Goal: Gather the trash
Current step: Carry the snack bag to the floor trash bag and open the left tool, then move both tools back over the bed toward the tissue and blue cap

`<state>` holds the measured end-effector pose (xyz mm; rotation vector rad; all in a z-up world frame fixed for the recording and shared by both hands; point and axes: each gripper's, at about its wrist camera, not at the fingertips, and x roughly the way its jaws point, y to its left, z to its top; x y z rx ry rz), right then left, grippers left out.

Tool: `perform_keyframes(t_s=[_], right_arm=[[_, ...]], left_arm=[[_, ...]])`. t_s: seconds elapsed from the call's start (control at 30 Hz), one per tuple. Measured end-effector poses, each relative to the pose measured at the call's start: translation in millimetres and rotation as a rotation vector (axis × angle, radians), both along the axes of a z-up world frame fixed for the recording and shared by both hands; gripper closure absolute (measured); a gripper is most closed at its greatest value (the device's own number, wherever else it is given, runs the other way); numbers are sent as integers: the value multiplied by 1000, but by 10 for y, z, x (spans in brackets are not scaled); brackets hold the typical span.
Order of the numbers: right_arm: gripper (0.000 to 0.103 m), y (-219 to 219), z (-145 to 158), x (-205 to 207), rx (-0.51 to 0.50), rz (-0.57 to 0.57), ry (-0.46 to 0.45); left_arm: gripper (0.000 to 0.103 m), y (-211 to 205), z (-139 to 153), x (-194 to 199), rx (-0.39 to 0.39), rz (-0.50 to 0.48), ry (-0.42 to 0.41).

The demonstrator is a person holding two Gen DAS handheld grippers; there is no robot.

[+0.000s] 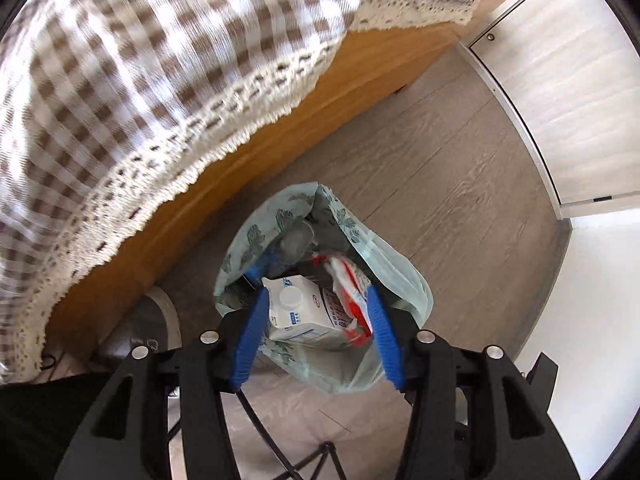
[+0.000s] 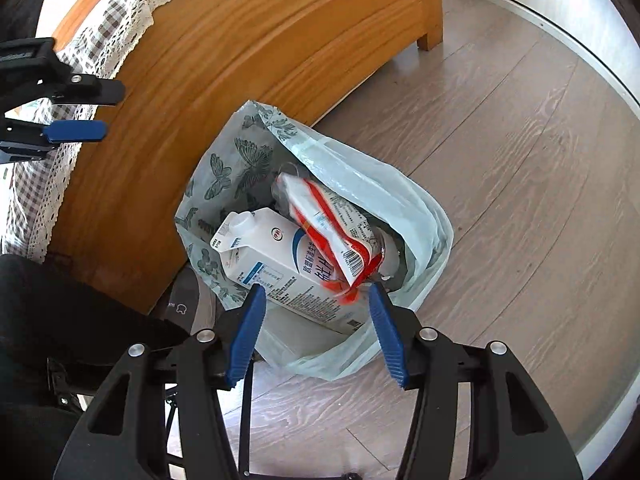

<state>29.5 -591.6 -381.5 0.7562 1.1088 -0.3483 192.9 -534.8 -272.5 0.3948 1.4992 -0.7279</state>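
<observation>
1. Trash bag [image 2: 224, 184]: pale green plastic w/ dark butterfly print, standing open on the wood-look floor [image 2: 500, 152], just beside the wooden bed frame [image 2: 240, 40]; mouth gapes wide.
2. Inside the bag, on top: white milk carton [image 2: 280, 256] w/ screw cap, lying tilted, cap end to the left; blue print on its side.
3. Red-and-white wrapper [image 2: 332, 224] lies across the carton's right end, touching it; barcode shows on its near end.
4. Under those, farther in: a clear plastic item [image 1: 296, 238] and sth blue [image 1: 256, 268]; too dark to tell what they are.
5. Left gripper [image 1: 316, 300]: blue pads spread apart above the bag mouth; carton [image 1: 304, 312] and wrapper [image 1: 344, 280] show betw. them, in the bag; pads press on nothing.
6. Right gripper [image 2: 316, 292]: jaws spread, hanging over the near rim of the bag; carton shows betw. the pads but isn't pinched; empty.
7. In the right wrist view the left gripper [image 2: 86, 114] shows at far left, in front of the bed edge.
8. Checked cloth [image 1: 140, 80] w/ lace edge hangs over the bed frame [image 1: 280, 148]; blurred in the left view.
9. Grey slipper [image 2: 184, 304] on the floor, left of the bag, touching it.
</observation>
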Motion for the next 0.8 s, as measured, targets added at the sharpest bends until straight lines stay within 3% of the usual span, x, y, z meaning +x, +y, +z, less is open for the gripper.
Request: perform_keyframes(t_s=[0.4, 0.5, 0.6, 0.8], right_arm=[[51, 44, 155, 100, -49, 24, 14], [51, 68, 271, 152, -78, 40, 19], [51, 110, 432, 250, -118, 74, 22], [48, 278, 973, 562, -240, 151, -9]], left_arm=[[48, 224, 195, -31, 18, -23, -28], [48, 355, 443, -15, -50, -4, -48], [40, 512, 783, -17, -132, -5, -88], [32, 1111, 1509, 64, -290, 22, -213]])
